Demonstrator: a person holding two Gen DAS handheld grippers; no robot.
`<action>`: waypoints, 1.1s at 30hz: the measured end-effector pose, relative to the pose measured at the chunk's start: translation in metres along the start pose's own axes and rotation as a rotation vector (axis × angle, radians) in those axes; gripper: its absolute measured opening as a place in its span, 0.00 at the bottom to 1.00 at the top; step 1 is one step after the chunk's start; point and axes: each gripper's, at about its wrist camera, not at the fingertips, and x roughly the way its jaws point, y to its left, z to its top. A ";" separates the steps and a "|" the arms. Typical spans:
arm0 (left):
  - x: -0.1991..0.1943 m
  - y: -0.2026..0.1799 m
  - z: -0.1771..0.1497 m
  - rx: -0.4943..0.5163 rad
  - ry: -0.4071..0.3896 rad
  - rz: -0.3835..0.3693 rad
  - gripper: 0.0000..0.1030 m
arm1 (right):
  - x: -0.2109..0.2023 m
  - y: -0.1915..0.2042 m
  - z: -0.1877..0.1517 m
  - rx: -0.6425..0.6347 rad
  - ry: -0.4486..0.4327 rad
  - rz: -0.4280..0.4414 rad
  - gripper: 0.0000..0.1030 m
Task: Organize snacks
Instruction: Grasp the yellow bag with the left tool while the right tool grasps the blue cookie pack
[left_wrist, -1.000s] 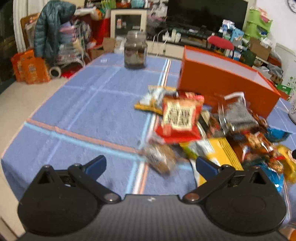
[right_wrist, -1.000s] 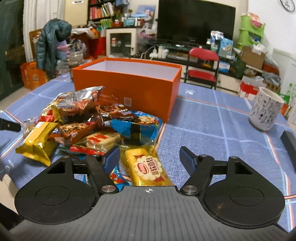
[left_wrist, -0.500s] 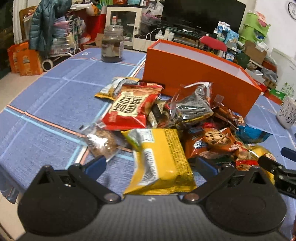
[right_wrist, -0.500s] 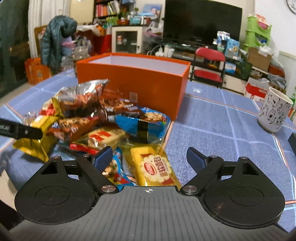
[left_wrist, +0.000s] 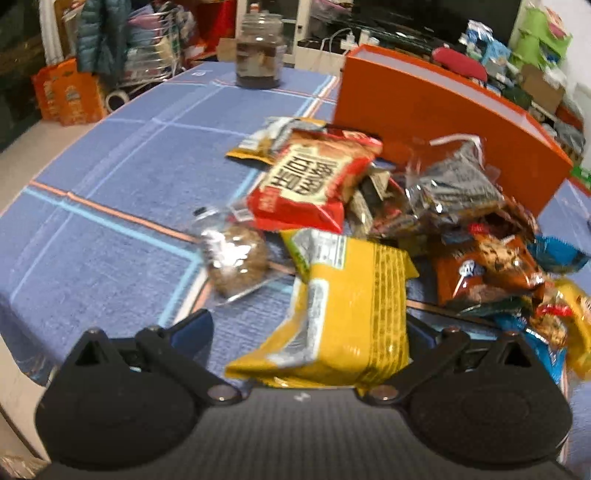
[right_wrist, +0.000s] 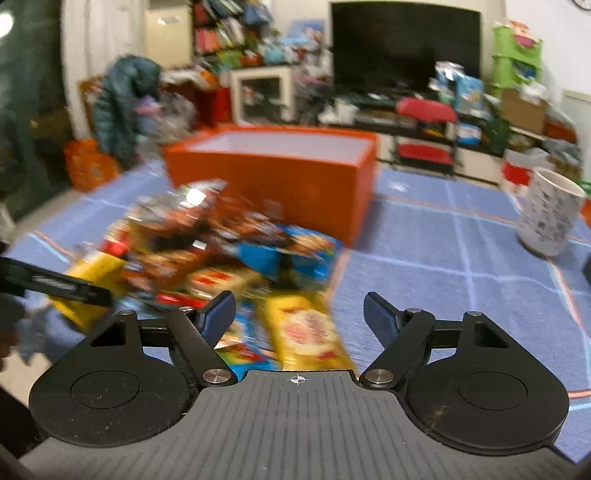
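A heap of snack packets lies on the blue checked tablecloth (left_wrist: 122, 184) in front of an open orange box (left_wrist: 424, 110) (right_wrist: 277, 177). My left gripper (left_wrist: 306, 325) is open, and a yellow snack bag (left_wrist: 351, 314) lies between its fingers. The left finger (left_wrist: 195, 326) stands apart from the bag; the bag hides the right one. My right gripper (right_wrist: 301, 308) is open with its jaws closing around a yellow packet with a red logo (right_wrist: 306, 332), and the pads are apart from it. A black finger of the left gripper (right_wrist: 55, 286) shows at the pile's left edge.
A lidded glass jar (left_wrist: 260, 55) stands at the table's far side, left of the box. A white patterned mug (right_wrist: 550, 214) stands on the cloth to the right. Behind the table are a red chair (right_wrist: 424, 129), a television and cluttered shelves.
My left gripper has come down over the pile, so the yellow bag now lies between its fingers. The right gripper's jaws widened, then narrowed a little over the yellow packet.
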 end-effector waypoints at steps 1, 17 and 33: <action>-0.003 0.000 0.000 0.003 -0.009 -0.003 0.99 | 0.000 0.004 0.001 -0.004 0.004 0.022 0.66; -0.013 -0.024 -0.007 0.151 -0.076 -0.113 0.99 | 0.054 0.052 -0.010 -0.176 0.186 0.087 0.61; 0.006 -0.015 -0.003 0.077 -0.025 -0.038 0.99 | 0.076 0.058 -0.016 -0.098 0.268 0.044 0.90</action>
